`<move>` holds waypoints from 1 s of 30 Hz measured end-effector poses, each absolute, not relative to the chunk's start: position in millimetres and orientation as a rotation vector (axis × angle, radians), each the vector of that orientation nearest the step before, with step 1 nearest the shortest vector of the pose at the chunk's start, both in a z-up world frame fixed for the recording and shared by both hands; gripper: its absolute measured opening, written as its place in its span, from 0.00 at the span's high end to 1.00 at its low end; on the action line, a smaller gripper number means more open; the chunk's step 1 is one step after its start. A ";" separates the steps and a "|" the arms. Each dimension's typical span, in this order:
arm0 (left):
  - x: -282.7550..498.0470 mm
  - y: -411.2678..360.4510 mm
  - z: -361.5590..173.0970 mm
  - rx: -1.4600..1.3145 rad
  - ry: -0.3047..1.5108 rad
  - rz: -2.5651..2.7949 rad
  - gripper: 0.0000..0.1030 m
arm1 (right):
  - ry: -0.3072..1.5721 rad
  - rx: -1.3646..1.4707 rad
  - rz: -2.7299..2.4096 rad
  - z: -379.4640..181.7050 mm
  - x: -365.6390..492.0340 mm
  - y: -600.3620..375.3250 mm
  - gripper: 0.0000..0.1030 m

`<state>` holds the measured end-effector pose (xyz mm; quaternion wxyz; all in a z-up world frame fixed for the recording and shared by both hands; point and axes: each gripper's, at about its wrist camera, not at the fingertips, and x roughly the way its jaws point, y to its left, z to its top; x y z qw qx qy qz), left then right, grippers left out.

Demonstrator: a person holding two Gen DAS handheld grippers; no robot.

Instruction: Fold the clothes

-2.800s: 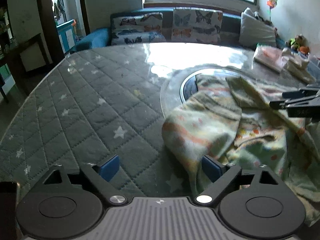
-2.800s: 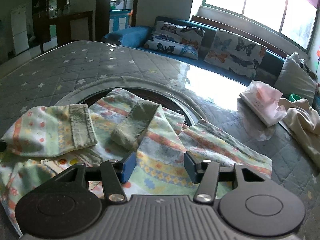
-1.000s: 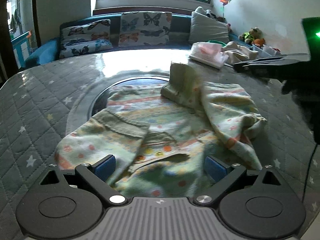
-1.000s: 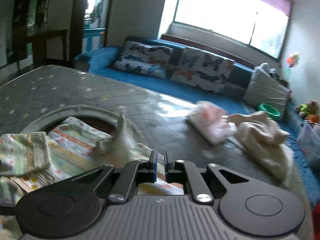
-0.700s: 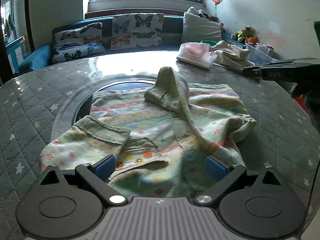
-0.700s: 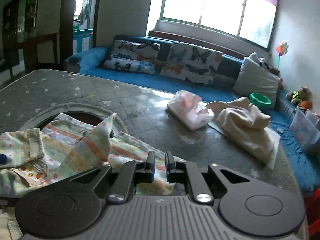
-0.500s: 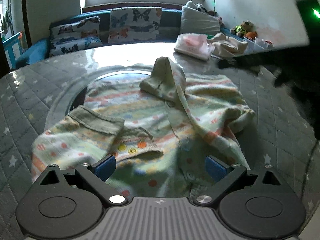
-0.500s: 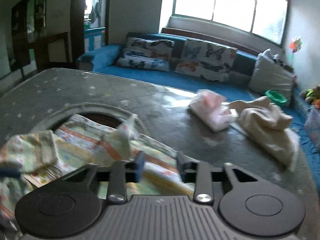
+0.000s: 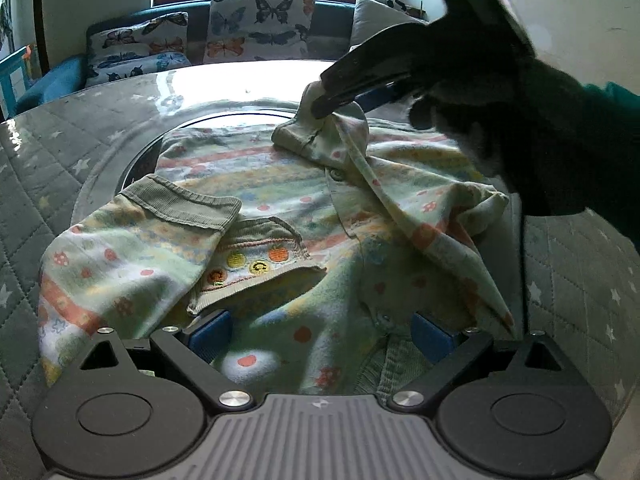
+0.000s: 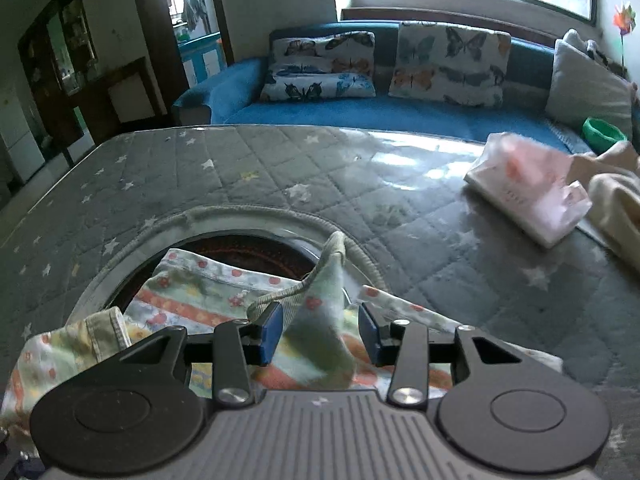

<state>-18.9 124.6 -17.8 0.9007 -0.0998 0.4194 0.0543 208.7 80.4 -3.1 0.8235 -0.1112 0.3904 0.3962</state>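
Observation:
A child's pale green patterned garment point(image 9: 280, 208) lies crumpled on the quilted table, one sleeve with a ribbed cuff point(image 9: 180, 204) folded across its left. My left gripper point(image 9: 320, 334) is open low over the garment's near edge, fabric between its blue pads. My right gripper point(image 10: 320, 330) is open, jaws on either side of a raised sleeve end point(image 10: 328, 280) that stands up between them. In the left wrist view the right gripper point(image 9: 324, 106) reaches in from the upper right at that sleeve end point(image 9: 316, 136).
The grey star-quilted table point(image 10: 200, 176) has a round inset ring point(image 10: 256, 216) under the garment. A pink bagged packet point(image 10: 528, 192) and a cream cloth point(image 10: 616, 200) lie at the far right. A blue sofa with butterfly cushions point(image 10: 400, 64) stands behind.
My right gripper was shut and lifted away, then opened and came back down around the raised sleeve end. My left gripper moved in over the garment's near edge.

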 end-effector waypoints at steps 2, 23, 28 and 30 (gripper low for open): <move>-18.8 125.5 -17.9 -0.210 0.866 0.110 0.05 | 0.845 -0.223 0.850 -7.3 211.1 83.6 0.59; -19.7 116.5 -3.7 -0.181 0.832 0.104 0.04 | 0.593 -0.355 0.694 42.4 170.1 5.0 0.95; -13.1 102.8 7.1 -0.158 0.801 0.067 0.05 | 0.512 -0.326 0.588 66.4 152.6 -61.5 0.95; -9.3 96.2 9.6 -0.152 0.791 0.040 0.05 | 0.495 -0.316 0.543 70.7 143.7 -88.4 0.95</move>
